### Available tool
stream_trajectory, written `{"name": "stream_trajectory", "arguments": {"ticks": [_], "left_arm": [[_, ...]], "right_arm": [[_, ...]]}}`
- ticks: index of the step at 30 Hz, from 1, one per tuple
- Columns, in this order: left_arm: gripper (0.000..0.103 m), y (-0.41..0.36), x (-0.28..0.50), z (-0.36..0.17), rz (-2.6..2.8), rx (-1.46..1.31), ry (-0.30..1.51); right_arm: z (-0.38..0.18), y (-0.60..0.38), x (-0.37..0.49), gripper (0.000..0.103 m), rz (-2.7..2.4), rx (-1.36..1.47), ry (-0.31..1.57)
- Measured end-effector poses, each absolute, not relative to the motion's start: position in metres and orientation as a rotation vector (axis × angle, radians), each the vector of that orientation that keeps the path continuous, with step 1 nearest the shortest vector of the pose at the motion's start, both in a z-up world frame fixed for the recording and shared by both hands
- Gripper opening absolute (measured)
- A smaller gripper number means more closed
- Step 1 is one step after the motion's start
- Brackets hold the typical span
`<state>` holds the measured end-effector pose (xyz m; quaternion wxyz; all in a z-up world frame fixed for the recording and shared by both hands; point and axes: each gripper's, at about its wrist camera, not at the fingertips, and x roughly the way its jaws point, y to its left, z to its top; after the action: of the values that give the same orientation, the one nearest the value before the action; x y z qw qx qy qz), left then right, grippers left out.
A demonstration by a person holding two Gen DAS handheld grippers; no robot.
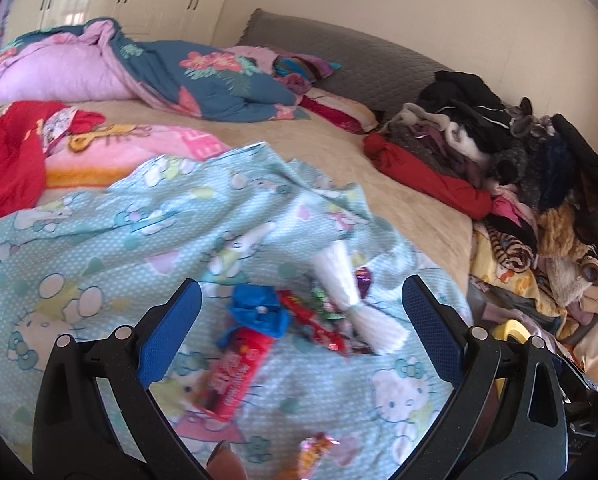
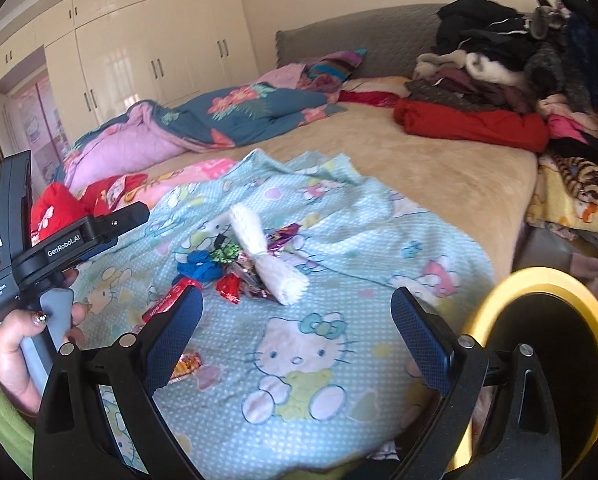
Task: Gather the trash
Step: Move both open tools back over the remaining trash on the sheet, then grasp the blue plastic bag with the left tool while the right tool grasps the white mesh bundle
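Pale blue cartoon-print blanket (image 2: pixel 339 280) covers the near end of the bed, and the trash lies on it in a loose heap: shiny candy wrappers (image 2: pixel 235 276), a crumpled blue scrap (image 1: pixel 259 308), a red packet (image 1: pixel 239 372) and a tied white bundle (image 2: pixel 267 256). The left gripper (image 1: pixel 299 332) hangs over the heap, jaws wide and empty. The right gripper (image 2: pixel 295 332), also wide and empty, sits nearer the blanket's edge beside a yellow-rimmed bin (image 2: pixel 539 344). A clothes pile (image 2: pixel 519 80) crowds the far right.

I read "GenRobot.AI" on the left gripper (image 2: pixel 129 216) body, left of my right tool. Its handle label reads "Data Acquisition System".
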<state>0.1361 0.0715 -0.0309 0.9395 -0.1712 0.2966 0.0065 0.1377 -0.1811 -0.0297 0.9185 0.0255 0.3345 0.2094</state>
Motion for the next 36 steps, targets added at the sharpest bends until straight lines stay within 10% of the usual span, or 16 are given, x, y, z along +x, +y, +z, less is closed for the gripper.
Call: {"name": "stream_trajectory", "arguments": {"ticks": [17, 25, 36], "left_arm": [[0.082, 0.116, 0.182, -0.094, -0.014, -0.457, 0.804], [0.064, 0.115, 0.207, -0.119, -0.043, -0.541, 0.887], [0.015, 0.093, 0.212, -0.124, -0.065, -0.515, 0.909]], "right_arm": [[-0.1, -0.126, 0.227, 0.074, 0.462, 0.034, 0.868], [-0.125, -0.13, 0.239, 0.021, 0.548, 0.126, 0.97], [-0.11, -0.156, 0.207, 0.019, 0.538, 0.176, 0.982]]}}
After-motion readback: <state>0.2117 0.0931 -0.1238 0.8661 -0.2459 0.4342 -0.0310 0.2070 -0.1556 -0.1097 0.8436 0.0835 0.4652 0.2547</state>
